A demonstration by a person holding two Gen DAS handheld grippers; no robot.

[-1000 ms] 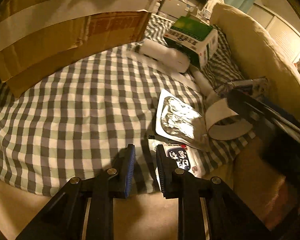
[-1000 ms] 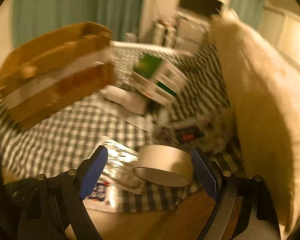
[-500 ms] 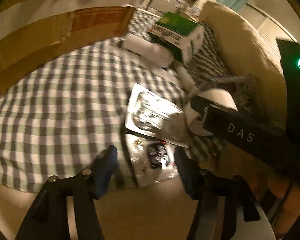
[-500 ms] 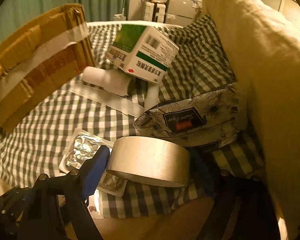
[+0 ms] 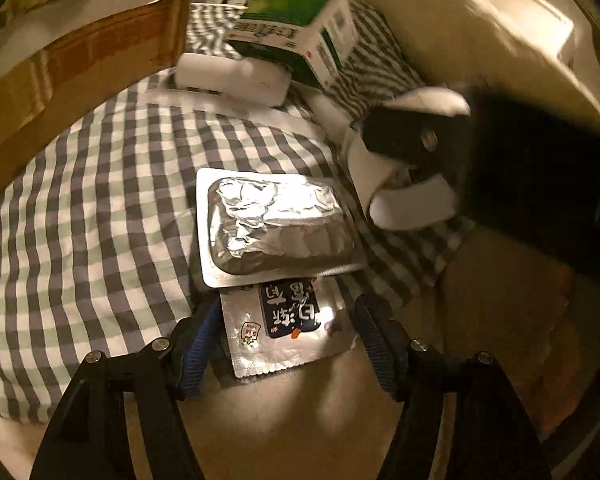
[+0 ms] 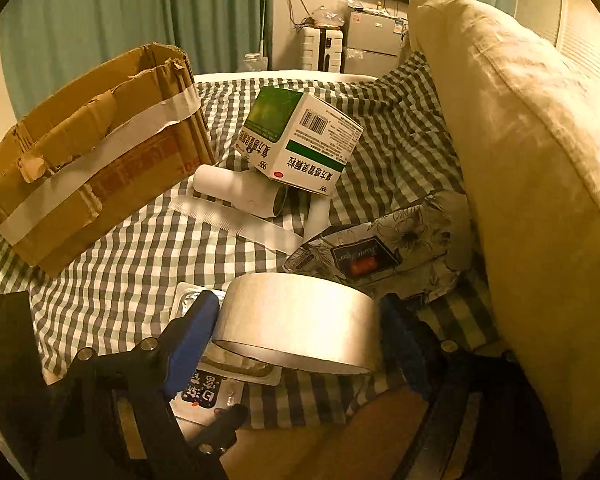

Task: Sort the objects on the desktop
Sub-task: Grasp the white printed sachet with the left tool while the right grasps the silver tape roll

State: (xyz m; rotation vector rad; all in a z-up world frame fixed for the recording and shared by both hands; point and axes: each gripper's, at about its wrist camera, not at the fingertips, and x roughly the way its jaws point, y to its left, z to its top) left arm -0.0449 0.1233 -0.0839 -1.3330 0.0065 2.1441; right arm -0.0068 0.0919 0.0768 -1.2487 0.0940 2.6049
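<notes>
My left gripper (image 5: 286,344) is open, its fingers either side of a small silver sachet (image 5: 286,320) with dark print at the cloth's front edge. A foil blister pack (image 5: 276,226) lies just beyond it. My right gripper (image 6: 296,334) is open around a wide roll of tape (image 6: 296,320), with its fingers close to the roll's sides; whether the pads touch the roll is unclear. In the left wrist view the tape roll (image 5: 404,200) shows at right, partly hidden by the right gripper's black body.
A torn cardboard box (image 6: 92,172) stands at the left. A green-and-white medicine box (image 6: 300,148) leans on a white tube (image 6: 236,192), with a white comb (image 6: 236,222) in front. A floral pouch (image 6: 384,256) lies by a large cream pillow (image 6: 520,184). All sit on checked cloth (image 5: 92,216).
My left gripper opened and moved forward until its fingers stood either side of the sachet. My right gripper moved in around the tape roll.
</notes>
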